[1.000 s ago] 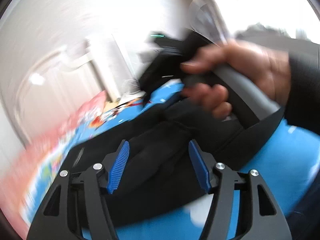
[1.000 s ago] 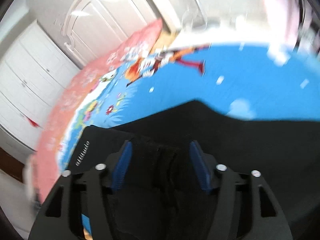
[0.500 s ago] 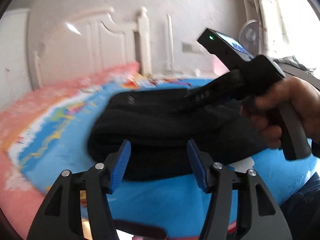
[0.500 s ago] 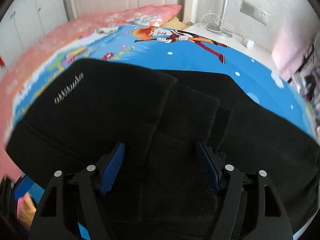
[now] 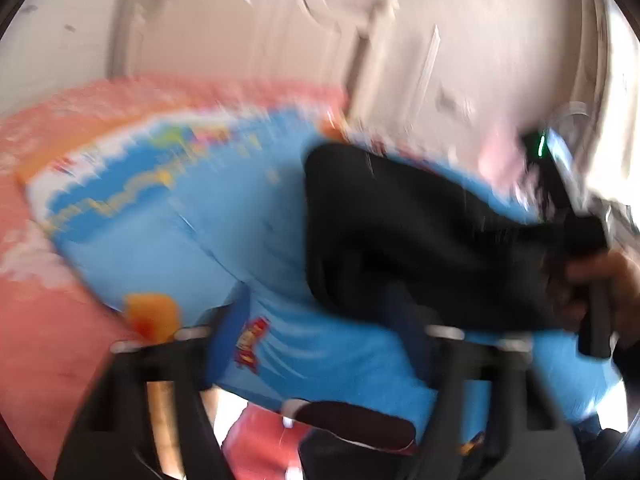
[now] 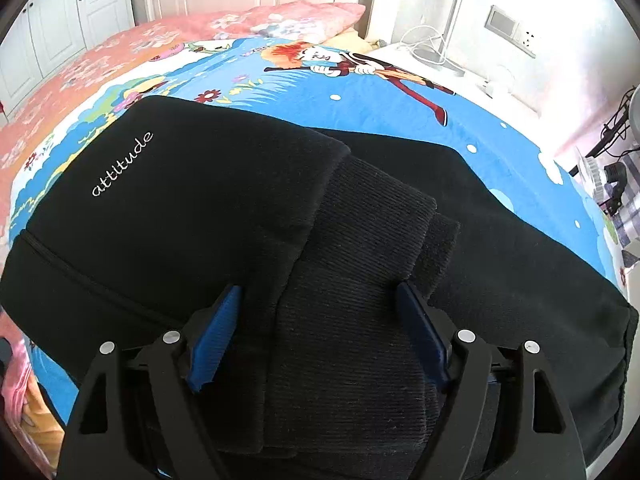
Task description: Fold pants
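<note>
With the pants (image 6: 224,208) lying folded on the bedspread (image 6: 360,92), I've just been spreading both tongs — right gripper (image 6: 320,332) over the cuffs pinching nothing, left gripper (image 5: 320,344) apparently empty through blur.

Both wrist views near pants (image 6: 248,208)

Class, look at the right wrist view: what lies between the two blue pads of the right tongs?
In the right wrist view, the ribbed cuff of the black pants lies between the right tongs' open pads.

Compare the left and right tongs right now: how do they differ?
Right tongs hang sharp over the folded black pants, ribbed cuff between the jaws. Left tongs are blurred, over blue bedsheet, pants beyond. Both have just been opening, nothing visibly pinched.
</note>
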Motion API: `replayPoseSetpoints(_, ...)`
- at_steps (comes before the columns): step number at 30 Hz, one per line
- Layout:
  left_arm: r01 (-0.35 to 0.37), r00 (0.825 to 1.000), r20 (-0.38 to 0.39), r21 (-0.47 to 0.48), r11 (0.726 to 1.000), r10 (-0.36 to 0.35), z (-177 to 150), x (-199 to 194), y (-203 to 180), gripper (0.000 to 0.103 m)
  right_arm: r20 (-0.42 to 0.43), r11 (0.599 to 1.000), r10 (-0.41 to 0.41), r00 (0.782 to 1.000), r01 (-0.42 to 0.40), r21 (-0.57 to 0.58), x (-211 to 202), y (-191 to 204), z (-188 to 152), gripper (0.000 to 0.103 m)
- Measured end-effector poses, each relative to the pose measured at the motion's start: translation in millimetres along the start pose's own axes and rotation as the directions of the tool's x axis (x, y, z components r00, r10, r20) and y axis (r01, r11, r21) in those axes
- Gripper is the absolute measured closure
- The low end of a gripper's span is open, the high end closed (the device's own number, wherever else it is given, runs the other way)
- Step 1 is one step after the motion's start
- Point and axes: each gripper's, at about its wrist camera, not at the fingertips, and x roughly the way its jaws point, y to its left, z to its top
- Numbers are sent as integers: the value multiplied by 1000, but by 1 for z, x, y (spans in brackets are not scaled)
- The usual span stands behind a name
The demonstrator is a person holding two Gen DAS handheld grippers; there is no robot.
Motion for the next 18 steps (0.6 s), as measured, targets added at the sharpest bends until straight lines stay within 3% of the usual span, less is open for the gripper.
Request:
replayPoseSetpoints(4,-98,995,8,119,988,98,4,1,-13,31,5,1000,-2,1000,2,-4,-1,2,-2,26)
replayPoseSetpoints(7,-87,995,-25,144,986,92,3,16,-22,31,2,1000,5,1000,-4,-4,-1,1,-2,26)
replayPoseSetpoints(9,-112,991,-56,110,988,119,6,31,-19,31,-3,1000,16,1000,-16,-3,-1,0,-1,25)
replayPoseSetpoints(11,-96,992,-78,8,995,97,10,39,-7,31,-9,1000,25,1000,-25,-1,0,-1,0,24)
replayPoseSetpoints(13,-88,993,-80,-12,996,87,18,44,-5,31,-10,1000,19,1000,-19,-6,0,1,0,24)
replayPoseSetpoints(17,-181,979,-82,72,981,186,29,52,-25,30,-10,1000,15,1000,-15,-18,0,2,-1,24)
replayPoseSetpoints(18,-220,970,-74,137,966,231,32,54,-37,30,-11,1000,16,1000,-17,-20,0,1,0,24)
